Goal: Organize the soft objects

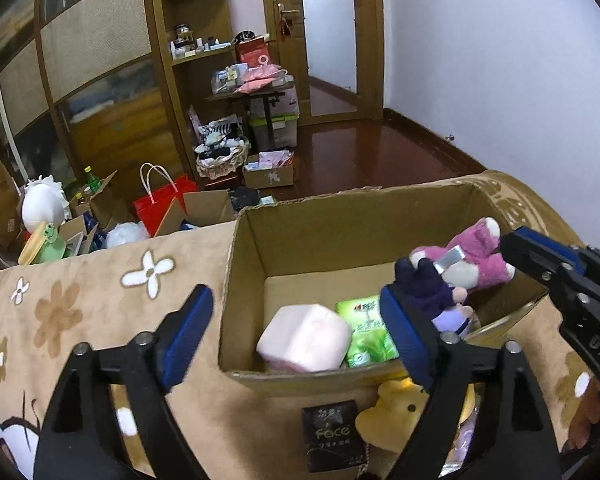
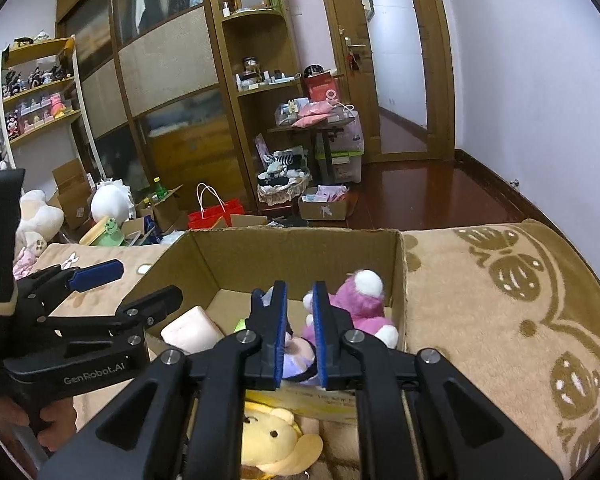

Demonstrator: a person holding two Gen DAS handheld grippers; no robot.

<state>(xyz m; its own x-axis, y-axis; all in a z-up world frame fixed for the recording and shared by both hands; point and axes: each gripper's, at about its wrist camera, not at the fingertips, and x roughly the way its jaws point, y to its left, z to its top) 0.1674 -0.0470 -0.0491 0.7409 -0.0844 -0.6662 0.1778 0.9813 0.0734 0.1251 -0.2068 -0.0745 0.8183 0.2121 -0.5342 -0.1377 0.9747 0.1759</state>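
Note:
An open cardboard box (image 1: 240, 280) stands on a tan flowered blanket (image 1: 80, 304). In it lie a pale pink soft block (image 1: 308, 336), a green tissue pack (image 1: 364, 328), a dark-and-lilac plush doll (image 1: 432, 292) and a pink plush bear (image 1: 472, 256) against the right wall. My left gripper (image 1: 298, 332) is open wide over the box's near left corner, holding nothing. My right gripper (image 2: 299, 292) hangs over the box with its pads a narrow gap apart. The lilac doll (image 2: 296, 354) shows through that gap, lower down in the box. The bear (image 2: 360, 308) sits just right of it.
A yellow plush (image 1: 396, 412) and a black "Face" pack (image 1: 332, 436) lie on the blanket in front of the box. Beyond the bed's far edge the floor holds a red bag (image 1: 164, 200), open cartons and a white plush (image 1: 44, 204). Shelves and a wardrobe stand behind.

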